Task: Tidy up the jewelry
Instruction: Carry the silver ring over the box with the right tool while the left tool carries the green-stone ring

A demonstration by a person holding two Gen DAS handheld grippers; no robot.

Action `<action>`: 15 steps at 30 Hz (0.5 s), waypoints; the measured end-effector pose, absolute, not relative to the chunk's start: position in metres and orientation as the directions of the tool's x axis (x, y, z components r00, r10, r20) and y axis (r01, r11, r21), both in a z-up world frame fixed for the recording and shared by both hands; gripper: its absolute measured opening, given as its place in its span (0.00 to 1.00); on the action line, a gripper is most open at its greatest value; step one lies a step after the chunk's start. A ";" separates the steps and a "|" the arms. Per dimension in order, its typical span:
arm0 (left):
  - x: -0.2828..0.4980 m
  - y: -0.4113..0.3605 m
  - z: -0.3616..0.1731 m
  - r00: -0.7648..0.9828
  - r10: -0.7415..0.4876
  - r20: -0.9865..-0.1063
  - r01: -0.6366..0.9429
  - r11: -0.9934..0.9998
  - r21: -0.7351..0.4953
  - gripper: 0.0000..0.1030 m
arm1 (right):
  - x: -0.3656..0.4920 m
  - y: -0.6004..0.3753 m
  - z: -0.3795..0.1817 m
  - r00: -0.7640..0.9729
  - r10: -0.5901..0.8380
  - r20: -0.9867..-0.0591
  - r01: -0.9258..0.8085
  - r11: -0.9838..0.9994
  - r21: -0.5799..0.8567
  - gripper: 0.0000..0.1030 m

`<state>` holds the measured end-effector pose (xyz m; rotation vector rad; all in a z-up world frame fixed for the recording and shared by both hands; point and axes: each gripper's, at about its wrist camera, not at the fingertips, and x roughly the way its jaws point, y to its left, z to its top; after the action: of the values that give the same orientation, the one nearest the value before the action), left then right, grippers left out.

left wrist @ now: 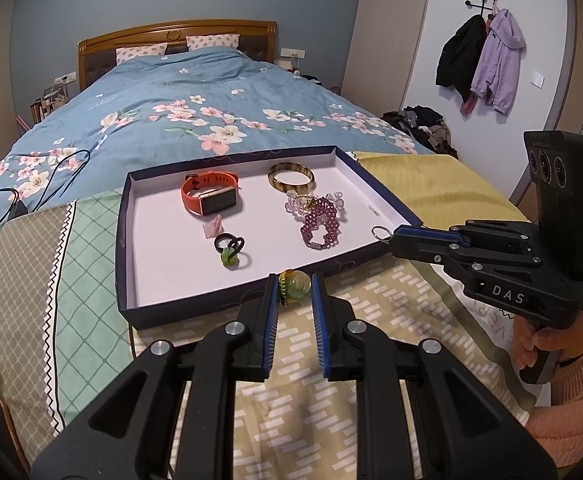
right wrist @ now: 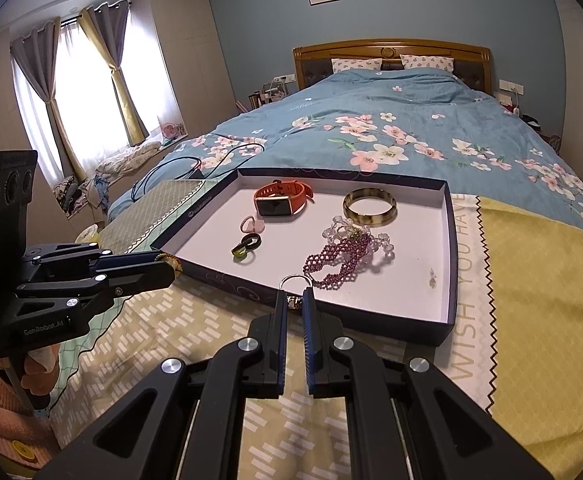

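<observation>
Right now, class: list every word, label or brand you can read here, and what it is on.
"DAS": body of the right claw.
"GenRobot.AI": body of the left claw.
"WISH YOU HAVE": white cloth border.
Logo on the box wall: too small to read.

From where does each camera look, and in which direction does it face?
Left wrist: on the left gripper, facing the tray and bed; right gripper and hand show.
Right wrist: on the right gripper, facing the same tray; left gripper shows.
Shared: tray, watch, bangle.
</observation>
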<state>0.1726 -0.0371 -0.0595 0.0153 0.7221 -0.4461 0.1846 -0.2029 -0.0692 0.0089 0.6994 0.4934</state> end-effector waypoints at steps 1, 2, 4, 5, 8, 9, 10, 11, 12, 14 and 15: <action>0.173 -0.037 -0.059 0.662 -0.389 -0.641 0.399 0.906 -0.138 0.16 | 0.185 -0.203 -0.069 0.656 0.439 -0.614 -0.433 0.885 0.171 0.06; 0.174 -0.037 -0.059 0.663 -0.389 -0.639 0.399 0.907 -0.138 0.16 | 0.186 -0.202 -0.069 0.657 0.439 -0.613 -0.433 0.885 0.170 0.06; 0.175 -0.037 -0.058 0.666 -0.387 -0.638 0.397 0.908 -0.136 0.16 | 0.187 -0.202 -0.068 0.659 0.439 -0.611 -0.433 0.886 0.169 0.06; 0.175 -0.038 -0.058 0.667 -0.385 -0.637 0.396 0.908 -0.134 0.16 | 0.188 -0.202 -0.068 0.660 0.438 -0.610 -0.432 0.886 0.169 0.06; 0.178 -0.038 -0.057 0.670 -0.383 -0.636 0.394 0.909 -0.133 0.16 | 0.190 -0.202 -0.067 0.662 0.437 -0.610 -0.430 0.887 0.168 0.06; 0.179 -0.038 -0.057 0.671 -0.383 -0.635 0.393 0.910 -0.133 0.16 | 0.189 -0.203 -0.067 0.662 0.435 -0.610 -0.429 0.888 0.167 0.06; 0.180 -0.038 -0.057 0.672 -0.382 -0.635 0.392 0.910 -0.133 0.16 | 0.190 -0.203 -0.067 0.663 0.434 -0.609 -0.428 0.888 0.167 0.06; 0.180 -0.038 -0.057 0.672 -0.381 -0.635 0.391 0.911 -0.133 0.16 | 0.191 -0.203 -0.067 0.664 0.434 -0.609 -0.428 0.888 0.168 0.06; 0.181 -0.038 -0.057 0.673 -0.381 -0.634 0.390 0.911 -0.133 0.16 | 0.192 -0.203 -0.067 0.665 0.433 -0.609 -0.426 0.889 0.166 0.06; 0.183 -0.038 -0.057 0.674 -0.379 -0.634 0.388 0.912 -0.133 0.16 | 0.194 -0.204 -0.067 0.666 0.431 -0.609 -0.425 0.890 0.165 0.04; 0.183 -0.038 -0.058 0.674 -0.378 -0.635 0.386 0.913 -0.133 0.16 | 0.195 -0.204 -0.066 0.666 0.432 -0.608 -0.424 0.890 0.167 0.04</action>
<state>0.1831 -0.0378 -0.0577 0.0121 0.7112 -0.4298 0.1950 -0.2042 -0.0665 0.0118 0.6896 0.4832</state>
